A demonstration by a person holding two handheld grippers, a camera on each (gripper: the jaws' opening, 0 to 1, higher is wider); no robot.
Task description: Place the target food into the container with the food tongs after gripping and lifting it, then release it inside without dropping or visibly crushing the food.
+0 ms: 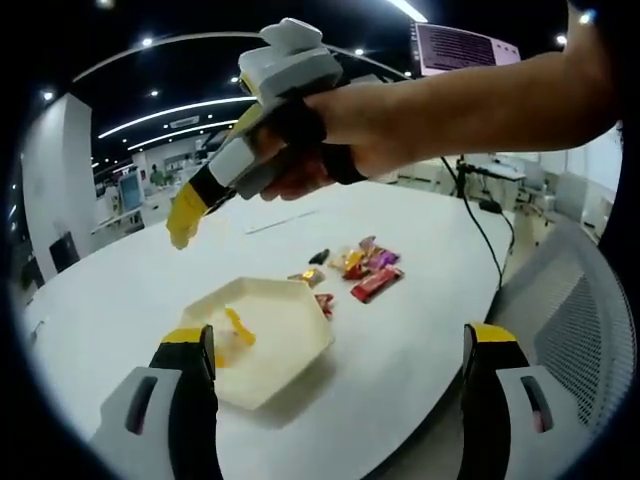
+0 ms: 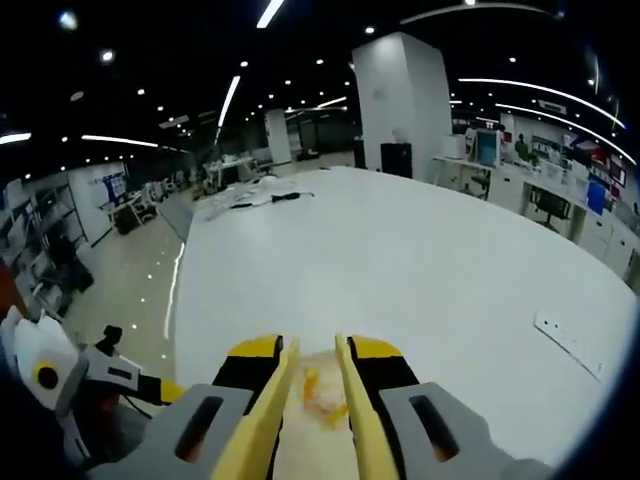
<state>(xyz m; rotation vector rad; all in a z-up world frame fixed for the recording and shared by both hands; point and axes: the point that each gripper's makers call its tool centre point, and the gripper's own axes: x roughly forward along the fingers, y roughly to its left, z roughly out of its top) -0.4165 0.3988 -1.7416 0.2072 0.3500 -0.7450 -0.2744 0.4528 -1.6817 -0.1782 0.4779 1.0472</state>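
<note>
In the left gripper view, the left gripper (image 1: 340,375) is reaching forward with its black, yellow-tipped fingers (image 1: 190,345) standing wide apart, nothing between them. Between and beyond them, a cream, hexagonal container (image 1: 275,335) with a smooth matte wall is sitting on the broad white tabletop (image 1: 110,300). A thin yellow piece of food (image 1: 240,327), curved and glossy, is lying inside it. Just beyond the container's far edge, a loose cluster of shiny wrapped sweets (image 1: 362,265) is spreading across the tabletop, red, purple and gold foil among them. Above, a person's hand (image 1: 380,130) is gripping the right gripper (image 1: 183,228), a grey and black body tapering to yellow fingers that are hanging in the air over the tabletop, well above the container. At the right edge, a grey mesh chair back (image 1: 570,320) is curving beside the tabletop.

In the right gripper view, the right gripper's (image 2: 314,375) long yellow tongs-like fingers (image 2: 265,405) are standing narrow, almost parallel. Something yellow-orange and blurred is showing in the slit between them; it may be the food seen far below, so I cannot tell whether they are holding anything. The smooth white tabletop (image 2: 420,260) is stretching away ahead.
</note>
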